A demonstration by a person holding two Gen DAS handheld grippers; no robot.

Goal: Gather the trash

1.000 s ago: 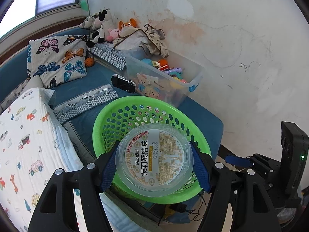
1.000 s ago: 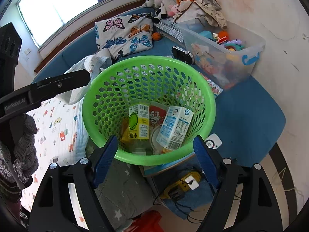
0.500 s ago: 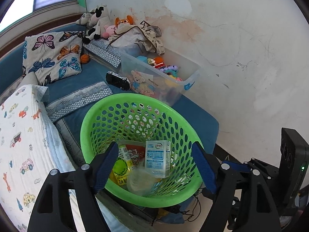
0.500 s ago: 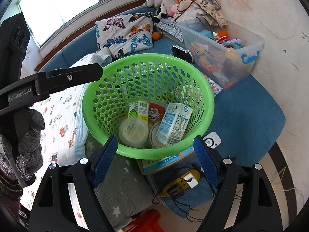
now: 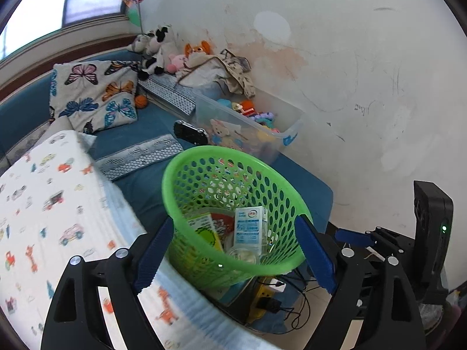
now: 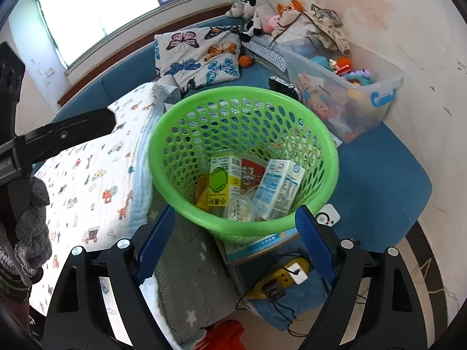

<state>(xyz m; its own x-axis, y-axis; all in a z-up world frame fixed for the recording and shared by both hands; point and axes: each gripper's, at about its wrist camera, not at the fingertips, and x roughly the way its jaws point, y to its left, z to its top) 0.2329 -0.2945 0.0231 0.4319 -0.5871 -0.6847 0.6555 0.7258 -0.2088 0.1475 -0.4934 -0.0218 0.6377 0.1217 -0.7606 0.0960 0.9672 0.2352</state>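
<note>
Left wrist view is showing the left gripper fingers just opening wide and empty over the basket, cup lying inside, right gripper gaping empty too, so hunting more trash is probably next.

Basket: glossy green perforated plastic
Cartons: smooth printed paperboard
Toy bin: clear, smooth plastic
Quilt: soft stitched cloth, matt
Wall: rough, stained plaster
Claw pads: ribbed blue rubber

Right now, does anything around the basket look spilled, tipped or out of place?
Nothing spilled. The green basket stands upright with the cartons and the clear plastic cup inside it. One oddity: a yellow power strip with tangled cords lies just below the basket, by a blue cloth.
</note>
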